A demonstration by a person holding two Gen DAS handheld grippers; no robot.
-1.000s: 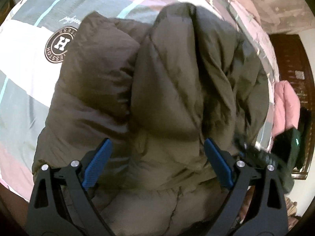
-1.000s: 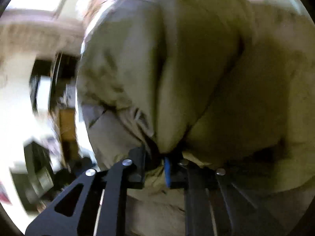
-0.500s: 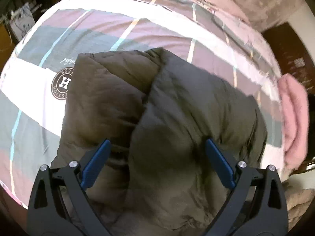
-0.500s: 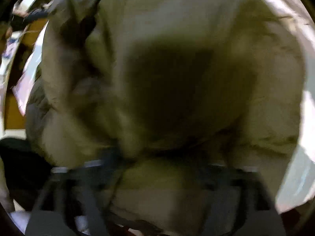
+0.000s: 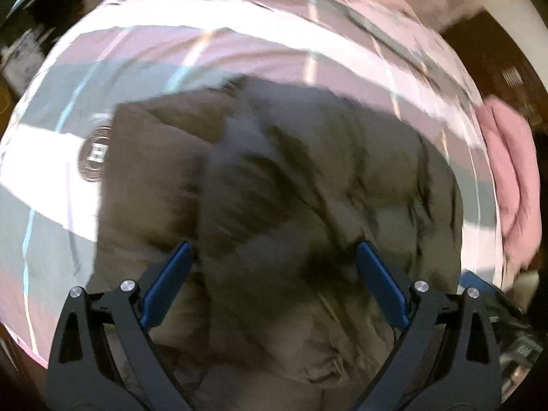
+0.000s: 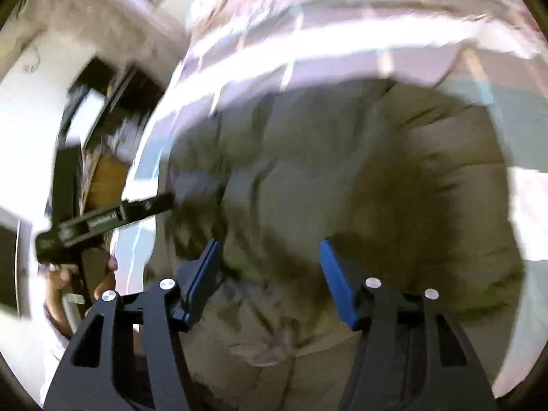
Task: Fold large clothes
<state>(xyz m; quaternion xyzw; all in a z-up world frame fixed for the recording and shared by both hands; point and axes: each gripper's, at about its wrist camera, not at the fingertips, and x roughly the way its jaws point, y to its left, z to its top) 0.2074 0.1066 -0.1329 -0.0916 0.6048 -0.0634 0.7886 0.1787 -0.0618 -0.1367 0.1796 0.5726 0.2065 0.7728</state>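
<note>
Below left gripper [image 5: 274,282], olive puffer jacket [image 5: 291,178], on striped bedspread [image 5: 239,44], jaws apart

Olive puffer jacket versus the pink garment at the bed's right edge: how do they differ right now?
The olive puffer jacket is dark olive, the pink garment soft pink. The jacket sprawls across the middle of the plaid bedspread, while the pink garment sits bunched at the bed's edge. The jacket lies directly ahead of the open left gripper; the pink garment lies off to the side. Both rest on the bed, ungripped.
</note>
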